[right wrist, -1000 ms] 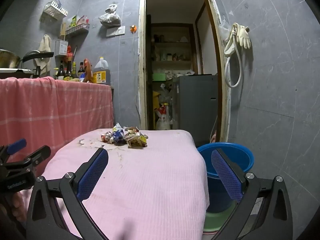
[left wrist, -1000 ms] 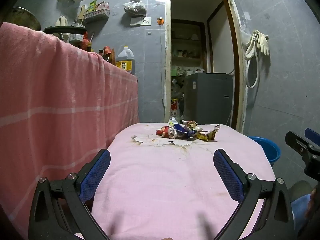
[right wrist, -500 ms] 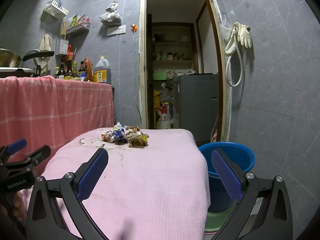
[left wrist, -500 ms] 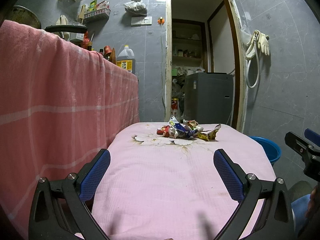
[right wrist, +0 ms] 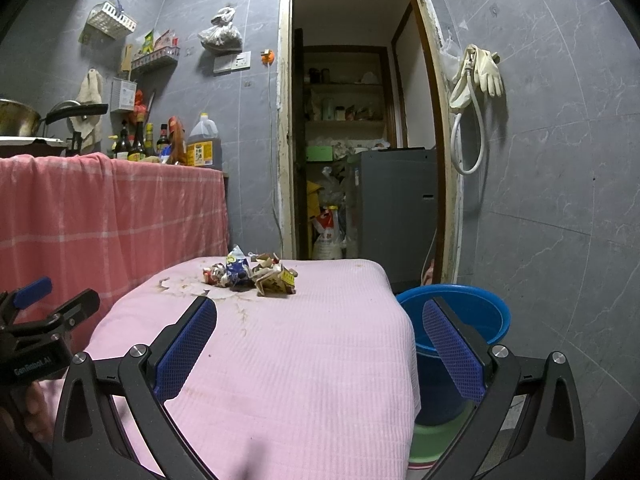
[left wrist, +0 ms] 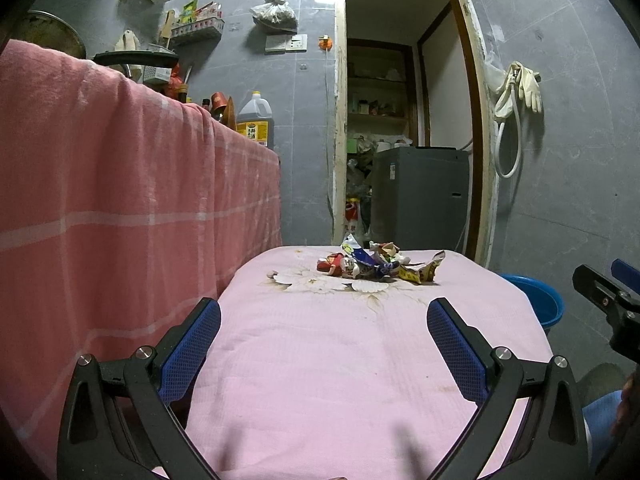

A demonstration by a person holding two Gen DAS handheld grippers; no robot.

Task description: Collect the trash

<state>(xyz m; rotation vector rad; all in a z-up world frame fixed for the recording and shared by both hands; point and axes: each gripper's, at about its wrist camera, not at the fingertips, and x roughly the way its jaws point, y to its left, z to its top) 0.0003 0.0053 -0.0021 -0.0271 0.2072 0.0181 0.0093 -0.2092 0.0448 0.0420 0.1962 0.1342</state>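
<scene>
A pile of crumpled wrappers (left wrist: pixel 376 266) lies at the far end of the table under a pink cloth (left wrist: pixel 340 360); it also shows in the right wrist view (right wrist: pixel 252 274). A blue bucket (right wrist: pixel 460 320) stands on the floor at the table's right side, also seen in the left wrist view (left wrist: pixel 536 296). My left gripper (left wrist: pixel 324 340) is open and empty above the near part of the table. My right gripper (right wrist: pixel 320 340) is open and empty over the table's right edge, well short of the wrappers.
A counter draped in a red-pink cloth (left wrist: pixel 120 200) runs along the left, with bottles and an oil jug (right wrist: pixel 204 144) on it. A doorway (right wrist: pixel 360 140) with a grey appliance (right wrist: pixel 396 208) lies behind the table. Rubber gloves and a hose (right wrist: pixel 476 92) hang on the right wall.
Both grippers have drifted very slightly forward and stayed open. The wrappers and bucket have not moved.
</scene>
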